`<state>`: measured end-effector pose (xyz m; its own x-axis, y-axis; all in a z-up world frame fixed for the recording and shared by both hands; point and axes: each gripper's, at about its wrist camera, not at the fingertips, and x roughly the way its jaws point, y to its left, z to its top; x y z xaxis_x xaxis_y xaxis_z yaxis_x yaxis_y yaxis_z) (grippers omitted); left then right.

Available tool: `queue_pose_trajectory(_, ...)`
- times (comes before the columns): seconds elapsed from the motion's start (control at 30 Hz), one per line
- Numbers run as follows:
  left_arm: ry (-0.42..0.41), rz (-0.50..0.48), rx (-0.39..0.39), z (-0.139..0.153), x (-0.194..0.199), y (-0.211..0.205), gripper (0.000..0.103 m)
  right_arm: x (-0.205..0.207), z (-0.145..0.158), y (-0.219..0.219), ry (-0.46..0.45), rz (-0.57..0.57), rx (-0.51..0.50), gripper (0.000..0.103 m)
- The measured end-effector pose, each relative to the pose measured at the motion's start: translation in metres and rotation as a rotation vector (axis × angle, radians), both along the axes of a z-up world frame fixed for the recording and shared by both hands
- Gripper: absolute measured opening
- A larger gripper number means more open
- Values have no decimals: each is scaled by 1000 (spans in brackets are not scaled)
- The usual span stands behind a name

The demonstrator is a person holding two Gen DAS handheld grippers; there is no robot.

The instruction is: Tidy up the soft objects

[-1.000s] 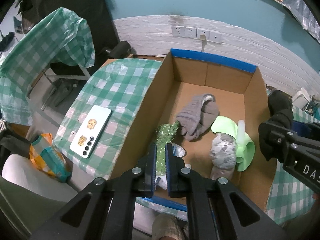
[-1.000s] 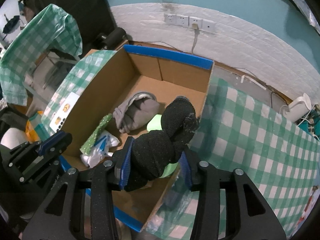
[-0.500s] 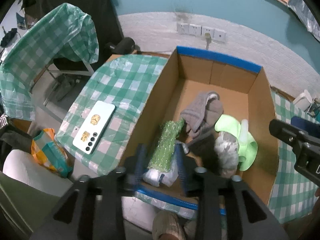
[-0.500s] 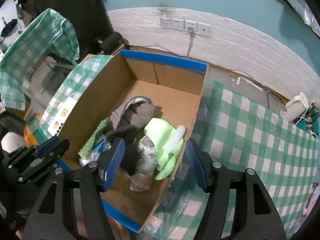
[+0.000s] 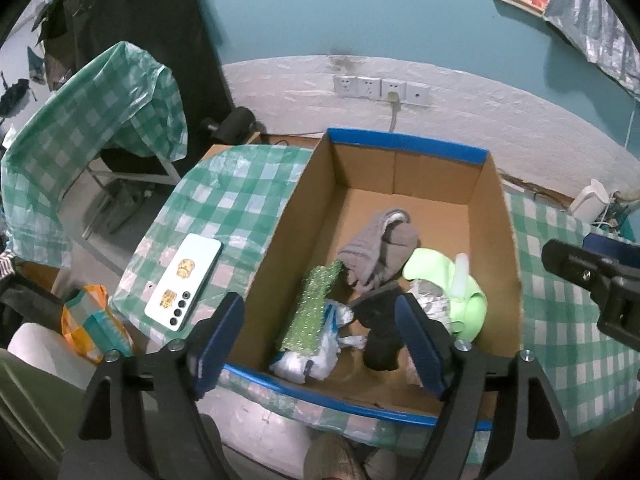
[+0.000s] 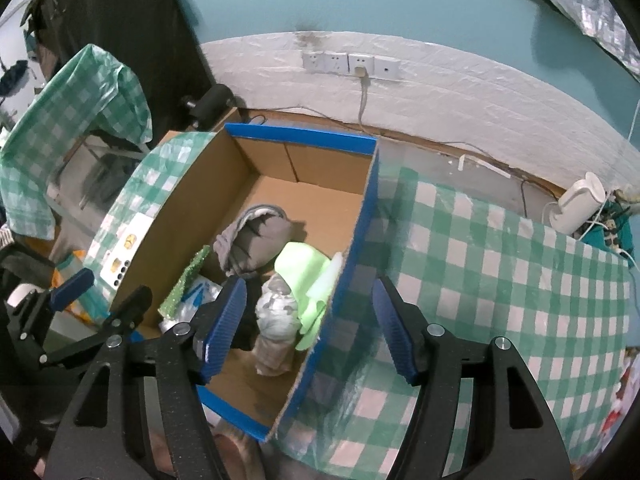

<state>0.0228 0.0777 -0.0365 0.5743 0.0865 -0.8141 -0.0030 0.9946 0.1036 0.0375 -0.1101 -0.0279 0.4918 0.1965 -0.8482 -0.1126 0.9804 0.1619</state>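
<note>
A cardboard box (image 5: pixel 492 216) with blue-taped rims stands on the green-checked table (image 5: pixel 224 204). Inside lie a grey cloth (image 5: pixel 378 248), a green glittery strip (image 5: pixel 314 310), a lime-green cloth (image 5: pixel 466 300), a grey patterned bundle (image 5: pixel 430 306), a white plastic bag (image 5: pixel 310 356) and a black sock (image 5: pixel 380 336). My left gripper (image 5: pixel 320 344) is open and empty above the box's near edge. My right gripper (image 6: pixel 310 332) is open and empty over the box's right wall (image 6: pixel 356 240); the lime cloth (image 6: pixel 304 268) and the bundle (image 6: pixel 278 314) show between its fingers.
A white phone (image 5: pixel 184 280) lies on the table left of the box. A chair draped in checked plastic (image 5: pixel 92 128) stands at the left. Wall sockets (image 5: pixel 380 88) are behind the box. A white device (image 6: pixel 578 204) sits at the table's far right edge.
My left gripper opened and let go of the green glittery strip, which now lies in the box. My right gripper opened and dropped the black sock into the box. Both grippers pulled back.
</note>
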Motion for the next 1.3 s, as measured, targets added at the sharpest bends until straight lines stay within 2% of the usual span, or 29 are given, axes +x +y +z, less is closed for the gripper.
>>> queue_pose_trajectory(0.13,-18,-15,-26,7,-3,-6,81,-8,4,-10,-11,-21,-15,66)
queue_pose_trajectory(0.47,-104,-36,-34,30,-13,-20,86,-26,22,-33,-70,-76,-19,66)
queue_pose_trajectory(0.7,-73,-50,-52,35,-15,-27,86,-36,28,-46,-92,-90,-26,66)
queue_pose_trajectory(1.3,-87,-91,-19,42,-19,-51,86,-44,32,-66,-114,-123,-21,66)
